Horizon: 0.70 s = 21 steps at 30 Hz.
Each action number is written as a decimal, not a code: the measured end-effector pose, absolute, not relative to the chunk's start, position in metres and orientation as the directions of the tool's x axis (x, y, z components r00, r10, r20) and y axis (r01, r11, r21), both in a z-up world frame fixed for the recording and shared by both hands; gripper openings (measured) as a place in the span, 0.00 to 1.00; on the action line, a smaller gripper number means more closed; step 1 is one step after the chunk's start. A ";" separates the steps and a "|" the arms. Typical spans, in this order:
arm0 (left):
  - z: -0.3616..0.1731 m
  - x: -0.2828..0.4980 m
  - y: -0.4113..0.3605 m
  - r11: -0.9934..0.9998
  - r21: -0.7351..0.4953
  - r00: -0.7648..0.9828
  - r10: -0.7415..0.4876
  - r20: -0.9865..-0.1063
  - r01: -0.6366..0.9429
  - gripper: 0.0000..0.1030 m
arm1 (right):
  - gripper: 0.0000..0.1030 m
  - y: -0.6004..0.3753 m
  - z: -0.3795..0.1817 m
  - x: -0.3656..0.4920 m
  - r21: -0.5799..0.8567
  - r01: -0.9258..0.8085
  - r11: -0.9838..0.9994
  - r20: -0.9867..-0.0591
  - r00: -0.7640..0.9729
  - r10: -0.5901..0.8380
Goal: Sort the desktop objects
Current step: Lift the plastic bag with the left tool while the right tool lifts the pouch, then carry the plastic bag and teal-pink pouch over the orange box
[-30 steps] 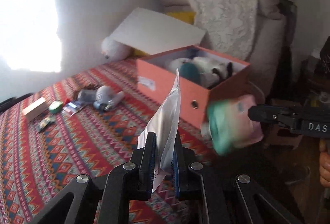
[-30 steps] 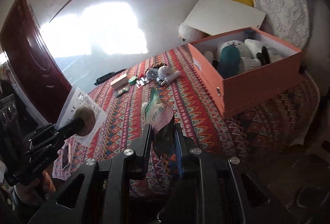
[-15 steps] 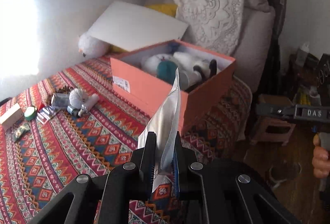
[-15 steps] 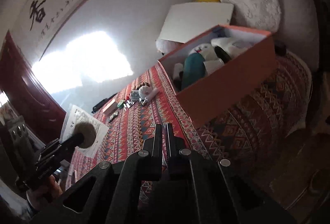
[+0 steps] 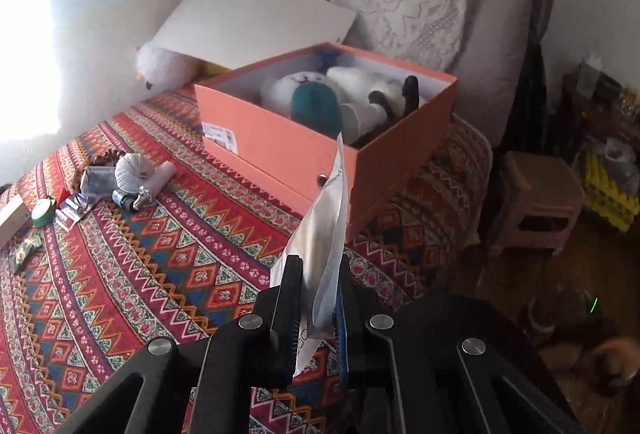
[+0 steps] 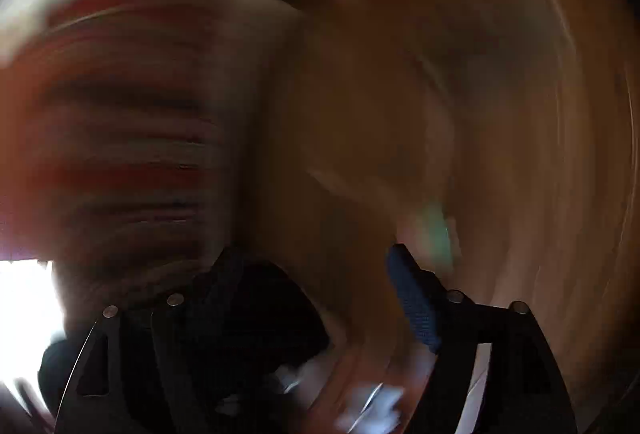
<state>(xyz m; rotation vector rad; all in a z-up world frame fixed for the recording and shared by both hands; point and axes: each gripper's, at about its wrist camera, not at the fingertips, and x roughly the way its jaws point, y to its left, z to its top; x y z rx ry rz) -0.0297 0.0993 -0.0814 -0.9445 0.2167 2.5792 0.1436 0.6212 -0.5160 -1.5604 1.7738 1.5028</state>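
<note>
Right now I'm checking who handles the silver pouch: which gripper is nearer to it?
Left. The left gripper is clamped on the silver pouch, which stands up between its pads. The right gripper is opening with nothing between its jaws; its blurred view shows no pouch.

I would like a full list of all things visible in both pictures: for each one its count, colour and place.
storage box: one, orange, open, on the patterned cloth
plush toys: several, white and teal, inside the box
white board: one, leaning behind the box
plush bird: one, white, left of the box by the wall
small items: a cluster, mixed colours, on the cloth at left
patterned cloth: one, red multicolour, covers the surface
stool: one, pinkish, on the floor at right
silver pouch: one, upright between the left claw's pads
left claw: black, shut on the pouch
right claw: black, jaws opening, view badly blurred; nothing visibly held
</note>
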 end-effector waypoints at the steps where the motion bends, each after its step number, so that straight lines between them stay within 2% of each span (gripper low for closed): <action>1: -0.081 -0.031 0.101 -0.914 0.017 -0.698 0.296 -0.652 -0.404 0.09 | 0.77 0.614 -0.553 0.158 0.452 -0.891 -0.052 -0.755 -0.351 -0.555; 2: -0.081 -0.032 0.103 -0.915 0.022 -0.697 0.291 -0.655 -0.403 0.09 | 0.77 0.606 -0.589 0.173 0.416 -0.908 0.056 -0.714 -0.364 -0.598; 5: -0.083 -0.035 0.104 -0.918 0.044 -0.693 0.265 -0.671 -0.394 0.09 | 0.79 0.580 -0.654 0.205 0.319 -0.907 0.277 -0.680 -0.422 -0.600; 7: -0.085 -0.037 0.103 -0.921 0.056 -0.689 0.248 -0.681 -0.386 0.09 | 0.84 0.575 -0.670 0.213 0.313 -0.875 0.371 -0.692 -0.477 -0.542; 9: -0.087 -0.040 0.101 -0.924 0.066 -0.685 0.231 -0.691 -0.378 0.09 | 0.85 0.573 -0.680 0.217 0.330 -0.831 0.447 -0.704 -0.532 -0.471; 13: -0.093 -0.047 0.098 -0.928 0.073 -0.676 0.212 -0.705 -0.366 0.09 | 0.92 0.582 -0.682 0.210 0.330 -0.833 0.443 -0.753 -0.516 -0.408; 17: -0.100 -0.053 0.098 -0.928 0.075 -0.660 0.201 -0.724 -0.364 0.09 | 0.92 0.578 -0.702 0.206 0.236 -0.838 0.492 -0.767 -0.471 -0.435; 18: -0.102 -0.055 0.098 -0.928 0.077 -0.656 0.198 -0.728 -0.366 0.09 | 1.00 0.577 -0.706 0.205 0.226 -0.833 0.506 -0.762 -0.475 -0.441; 21: -0.106 -0.058 0.098 -0.926 0.087 -0.648 0.189 -0.738 -0.368 0.10 | 1.00 0.579 -0.708 0.201 0.157 -0.823 0.546 -0.778 -0.444 -0.445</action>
